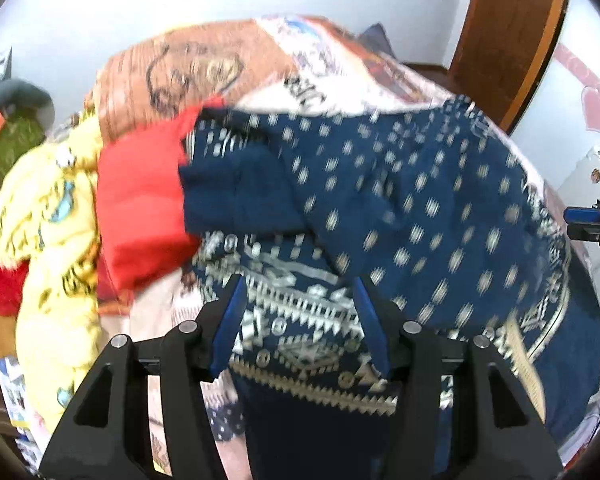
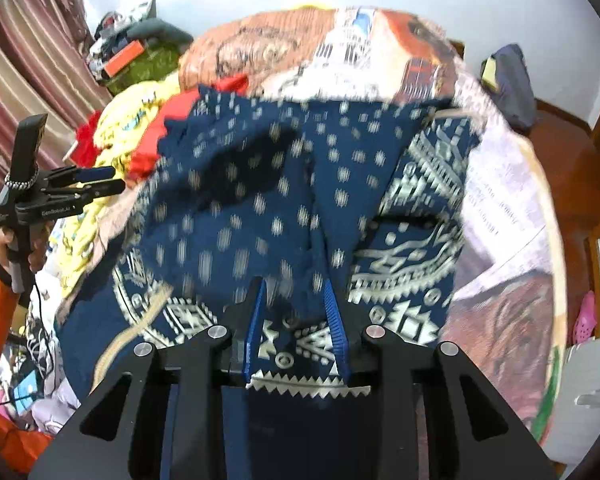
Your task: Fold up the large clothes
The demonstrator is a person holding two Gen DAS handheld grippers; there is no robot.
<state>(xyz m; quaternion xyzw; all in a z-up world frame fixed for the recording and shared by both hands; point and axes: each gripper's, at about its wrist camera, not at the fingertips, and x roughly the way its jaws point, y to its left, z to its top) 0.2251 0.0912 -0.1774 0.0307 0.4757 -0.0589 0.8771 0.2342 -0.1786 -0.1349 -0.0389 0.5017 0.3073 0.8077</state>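
While blue patterned garment lies heaped mid-bed, both grippers hover over its near border, likely seeking a hem: left gripper spread, right gripper spread, neither pinching cloth

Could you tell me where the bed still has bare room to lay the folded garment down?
The freest patch is the printed bedspread right of the navy patterned garment, toward the bed's edge; another lies beyond it near the wall. The left side is crowded by the red cloth and yellow printed clothes.
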